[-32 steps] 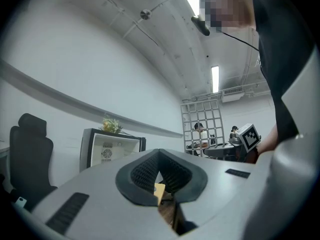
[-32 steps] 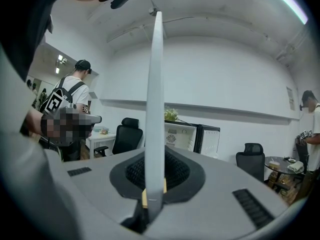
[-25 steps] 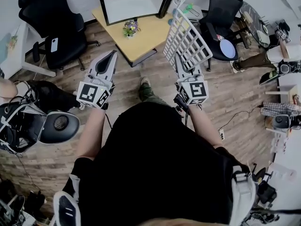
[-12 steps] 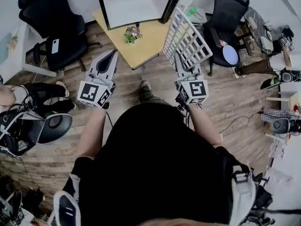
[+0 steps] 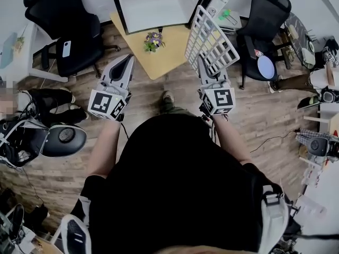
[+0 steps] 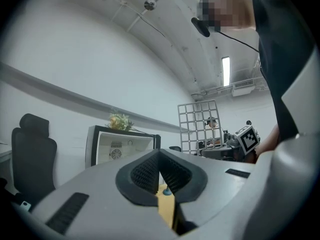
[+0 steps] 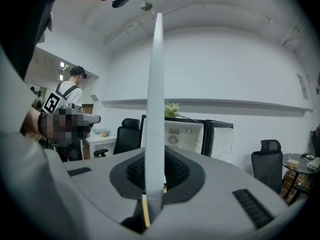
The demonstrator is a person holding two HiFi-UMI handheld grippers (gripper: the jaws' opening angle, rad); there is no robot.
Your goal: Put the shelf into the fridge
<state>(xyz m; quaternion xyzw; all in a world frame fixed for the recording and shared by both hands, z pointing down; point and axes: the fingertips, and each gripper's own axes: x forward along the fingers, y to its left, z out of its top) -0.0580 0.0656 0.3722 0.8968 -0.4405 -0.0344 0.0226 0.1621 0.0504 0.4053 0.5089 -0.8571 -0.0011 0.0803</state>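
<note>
- One shelf (image 5: 211, 37), a white wire grid, is pinched at its near edge by the right hand-held gripper (image 5: 203, 63) and held upright.
- It hangs near the fridge (image 5: 153, 4), not in it.
- The left hand-held gripper (image 5: 126, 62) is pressed together on nothing.
- The fridge stands open on the far worktop (image 5: 177, 49).
- Judged from this, pick-up is done; carrying forward, levelling and sliding in remain.

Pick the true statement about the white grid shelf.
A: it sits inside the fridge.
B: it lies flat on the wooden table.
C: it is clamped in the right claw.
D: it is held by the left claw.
C: in the right gripper view the shelf stands edge-on, pinched between the jaws of the right claw.
</note>
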